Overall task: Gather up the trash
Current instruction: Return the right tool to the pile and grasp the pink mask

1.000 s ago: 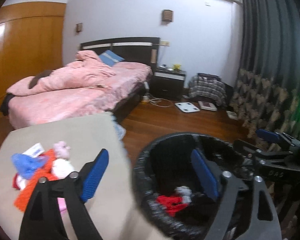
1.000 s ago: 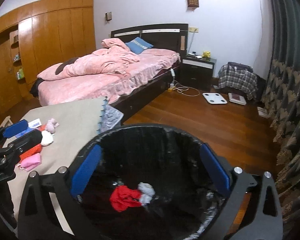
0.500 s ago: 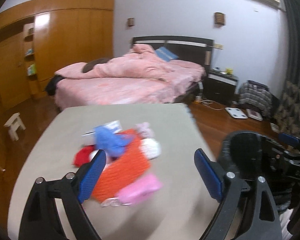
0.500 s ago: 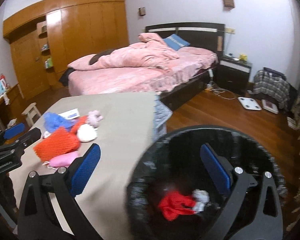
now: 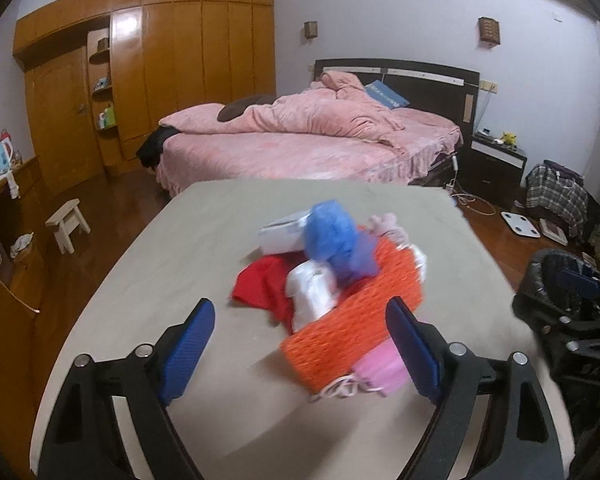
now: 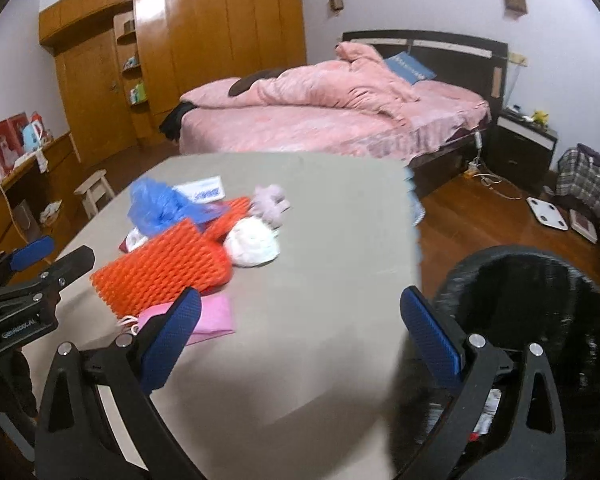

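Orange foam netting (image 5: 352,328) crowns a small heap of trash on a beige-covered table (image 5: 220,240) in a bedroom, with a crumpled blue plastic bag (image 5: 334,236), a red scrap (image 5: 262,284), white wadding (image 5: 314,294), a white carton (image 5: 284,232) and a pink face mask (image 5: 380,372) bunched against it. Seen from the left wrist, the left gripper (image 5: 300,348) hangs just short of the heap with its jaws spread wide and nothing between the blue pads; the near end of the netting and the pink mask lie just ahead of the gap, close by the right-hand pad. The right gripper (image 6: 300,340) is likewise spread and empty, poised over the table's near right corner, so that the heap lies ahead and to the left of its jaws, the pink mask just beyond the left pad. A black-lined trash bin (image 6: 540,280) stands on the wooden floor (image 6: 480,216) beside the table, just beyond the right-hand pad; whether anything lies inside cannot be told from these views. Behind the table are a bed with pink bedding (image 5: 312,140), a wooden wardrobe wall (image 5: 180,60) and a small white stool (image 5: 68,224)
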`<move>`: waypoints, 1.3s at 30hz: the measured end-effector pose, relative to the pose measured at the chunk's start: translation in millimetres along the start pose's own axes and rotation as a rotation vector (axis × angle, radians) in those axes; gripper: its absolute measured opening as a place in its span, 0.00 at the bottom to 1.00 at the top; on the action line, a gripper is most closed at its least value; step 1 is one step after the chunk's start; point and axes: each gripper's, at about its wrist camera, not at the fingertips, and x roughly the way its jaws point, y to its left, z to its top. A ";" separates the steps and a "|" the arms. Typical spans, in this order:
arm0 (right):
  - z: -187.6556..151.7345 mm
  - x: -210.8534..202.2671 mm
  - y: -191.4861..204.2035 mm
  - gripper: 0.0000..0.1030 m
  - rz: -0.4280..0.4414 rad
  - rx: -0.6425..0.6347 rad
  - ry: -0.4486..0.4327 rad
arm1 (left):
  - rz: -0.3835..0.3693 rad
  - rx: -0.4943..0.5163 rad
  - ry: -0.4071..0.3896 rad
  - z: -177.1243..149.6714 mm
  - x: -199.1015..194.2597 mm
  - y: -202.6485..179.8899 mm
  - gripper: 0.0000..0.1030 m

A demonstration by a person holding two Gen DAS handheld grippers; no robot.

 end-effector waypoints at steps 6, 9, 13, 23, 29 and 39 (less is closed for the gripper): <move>-8.2 32.8 26.7 0.88 0.010 -0.061 0.068 | 0.013 -0.020 0.039 -12.0 16.6 20.6 0.79; -11.6 44.4 33.7 0.82 0.019 -0.078 0.102 | 0.016 -0.034 0.052 -15.9 21.8 29.0 0.78; -13.1 56.0 43.7 0.77 0.037 -0.103 0.142 | 0.016 -0.046 0.059 -20.4 26.4 38.9 0.77; -17.0 72.2 52.1 0.55 0.128 -0.138 0.219 | 0.001 -0.056 0.079 -26.1 34.9 40.1 0.77; -16.8 66.7 61.1 0.23 0.178 -0.172 0.208 | -0.013 -0.057 0.089 -26.4 37.1 38.0 0.77; -10.2 56.0 41.4 0.09 0.166 -0.123 0.184 | -0.127 -0.066 0.156 -28.2 52.9 21.2 0.43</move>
